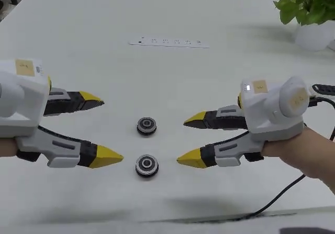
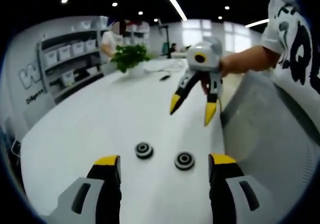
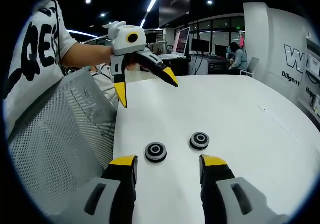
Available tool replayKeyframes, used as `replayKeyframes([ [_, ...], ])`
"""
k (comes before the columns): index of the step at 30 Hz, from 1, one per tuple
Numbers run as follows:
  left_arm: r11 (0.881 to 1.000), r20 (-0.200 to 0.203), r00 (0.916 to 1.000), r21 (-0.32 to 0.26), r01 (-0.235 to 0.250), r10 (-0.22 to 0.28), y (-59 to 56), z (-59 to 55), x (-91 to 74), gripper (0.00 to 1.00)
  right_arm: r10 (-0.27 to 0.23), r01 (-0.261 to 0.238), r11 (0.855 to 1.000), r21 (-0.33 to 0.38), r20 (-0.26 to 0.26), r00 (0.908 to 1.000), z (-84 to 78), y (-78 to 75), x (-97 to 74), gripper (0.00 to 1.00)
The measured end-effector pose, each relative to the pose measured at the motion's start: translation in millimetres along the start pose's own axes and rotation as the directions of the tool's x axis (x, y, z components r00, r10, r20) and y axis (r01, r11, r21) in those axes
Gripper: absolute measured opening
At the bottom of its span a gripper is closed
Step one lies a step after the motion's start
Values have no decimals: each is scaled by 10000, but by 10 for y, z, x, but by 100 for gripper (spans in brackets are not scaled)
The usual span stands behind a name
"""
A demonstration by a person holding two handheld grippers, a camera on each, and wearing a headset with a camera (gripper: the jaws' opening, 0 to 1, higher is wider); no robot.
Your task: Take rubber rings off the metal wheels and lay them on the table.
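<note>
Two small metal wheels with black rubber rings lie flat on the white table: the far wheel [image 1: 146, 125] and the near wheel [image 1: 147, 165]. My left gripper [image 1: 109, 131] hovers open to their left, its yellow tips pointing right. Facing it from the right, my right gripper [image 1: 184, 141] is also open and holds nothing. In the left gripper view both wheels [image 2: 144, 150] [image 2: 184, 160] lie just ahead of the jaws, with the right gripper [image 2: 191, 109] beyond. In the right gripper view the wheels [image 3: 156, 152] [image 3: 199, 140] sit ahead, and the left gripper [image 3: 146, 87] hangs behind them.
A white power strip [image 1: 168, 42] lies further back on the table. A potted plant [image 1: 310, 11] stands at the back right corner. A black cable [image 1: 285, 189] trails from the right gripper over the table's near edge. A mesh chair [image 3: 65, 134] sits by the table.
</note>
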State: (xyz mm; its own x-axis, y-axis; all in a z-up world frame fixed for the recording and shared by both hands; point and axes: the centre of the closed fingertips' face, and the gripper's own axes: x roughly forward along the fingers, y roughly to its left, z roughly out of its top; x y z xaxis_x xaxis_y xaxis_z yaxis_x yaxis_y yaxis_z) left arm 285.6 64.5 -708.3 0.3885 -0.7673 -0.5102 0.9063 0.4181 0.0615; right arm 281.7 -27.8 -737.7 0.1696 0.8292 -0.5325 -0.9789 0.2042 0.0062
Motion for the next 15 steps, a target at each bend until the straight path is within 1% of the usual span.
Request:
replayKeyframes([
  [6,9994,-117,9993,103,342,-341,-60,-5,109,70,157,-157,9999,-44,-75,9998,-35,-18,66,46],
  [11,9979,-299,9976,154,622,-617,-114,-43,196,68,358,-360,9993,-65,-267,9990,-102,-6,134,46],
  [15,9972,-301,9969,147,737,-733,-133,-40,251,67,491,-490,9988,15,-306,9983,-138,8,172,45],
])
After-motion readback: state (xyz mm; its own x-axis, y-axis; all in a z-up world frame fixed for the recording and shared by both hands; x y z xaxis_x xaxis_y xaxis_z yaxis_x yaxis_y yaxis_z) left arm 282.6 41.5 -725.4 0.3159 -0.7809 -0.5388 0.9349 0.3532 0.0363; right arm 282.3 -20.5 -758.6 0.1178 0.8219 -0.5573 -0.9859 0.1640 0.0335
